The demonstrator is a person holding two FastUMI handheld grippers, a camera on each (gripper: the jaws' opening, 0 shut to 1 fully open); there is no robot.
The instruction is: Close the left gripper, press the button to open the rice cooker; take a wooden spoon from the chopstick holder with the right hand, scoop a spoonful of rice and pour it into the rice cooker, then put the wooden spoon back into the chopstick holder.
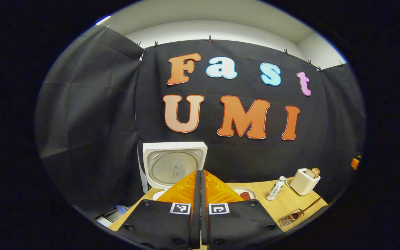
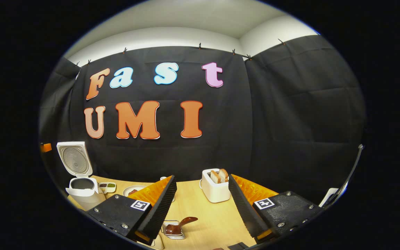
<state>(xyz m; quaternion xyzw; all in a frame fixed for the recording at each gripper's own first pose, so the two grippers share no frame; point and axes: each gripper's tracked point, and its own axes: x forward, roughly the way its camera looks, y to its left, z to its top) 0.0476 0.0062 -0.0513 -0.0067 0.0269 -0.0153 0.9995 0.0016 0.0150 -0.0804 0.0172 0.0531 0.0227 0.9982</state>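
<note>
**Rice cooker open, spoon in its holder, both grippers held above the table**

In the left gripper view, the left gripper (image 1: 200, 194) has its fingers pressed together with nothing between them. Just beyond them stands the white rice cooker (image 1: 172, 166), its lid raised upright. To the right on the wooden table (image 1: 290, 203) are a plate (image 1: 243, 193) with something reddish on it, a small white bottle (image 1: 276, 188) whose green label is too small to read, and a white toaster (image 1: 305, 181) holding two slices of bread. Nearer the table's edge, a wire chopstick holder (image 1: 290, 217) holds the wooden spoon (image 1: 307, 207), handle slanting up to the right.

In the right gripper view, the right gripper (image 2: 202, 201) has its fingers spread wide, holding nothing. Between them lie the toaster (image 2: 215, 189) and, closer, the chopstick holder (image 2: 174, 230) with the spoon (image 2: 181, 225). At far left the rice cooker (image 2: 82, 189) stands open; its pot looks dark inside, possibly empty. Beside it sits a small divided dish (image 2: 107, 187).
</note>
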